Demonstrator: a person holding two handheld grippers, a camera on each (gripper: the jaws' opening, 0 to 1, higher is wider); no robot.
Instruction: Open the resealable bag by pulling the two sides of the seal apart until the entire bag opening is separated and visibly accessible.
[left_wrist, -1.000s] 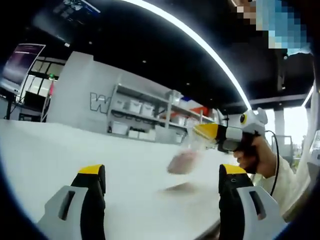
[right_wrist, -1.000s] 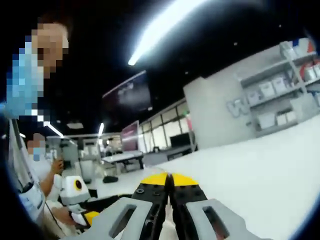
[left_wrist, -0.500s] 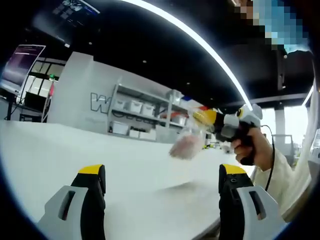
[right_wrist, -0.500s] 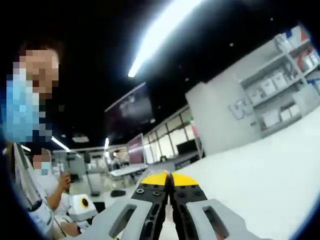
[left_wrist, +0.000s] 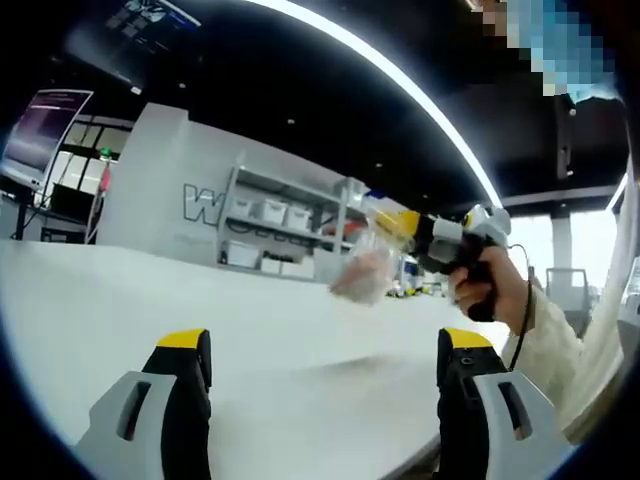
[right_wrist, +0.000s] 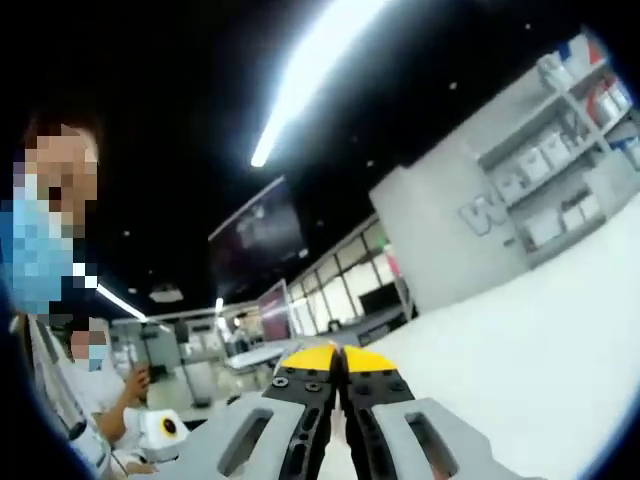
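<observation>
A clear resealable bag (left_wrist: 364, 272) with pinkish contents hangs in the air above the white table (left_wrist: 150, 300). My right gripper (left_wrist: 398, 226) comes in from the right in the left gripper view, held by a hand (left_wrist: 490, 292), and is shut on the bag's top edge. In the right gripper view, the right gripper (right_wrist: 338, 354) has its yellow-tipped jaws pressed together, and the bag is hidden below them. My left gripper (left_wrist: 325, 342) is open with nothing between its jaws, low over the table, nearer than the bag.
A grey wall with shelving (left_wrist: 280, 235) holding white boxes stands behind the table. The same shelving (right_wrist: 560, 190) is at the right in the right gripper view. A person (right_wrist: 95, 385) stands in the background at the left. A bright ceiling light strip (left_wrist: 400, 90) runs overhead.
The right gripper has lifted the bag up off the table and carried it left in the left gripper view. The right gripper view has tilted. The left gripper has stayed open and still.
</observation>
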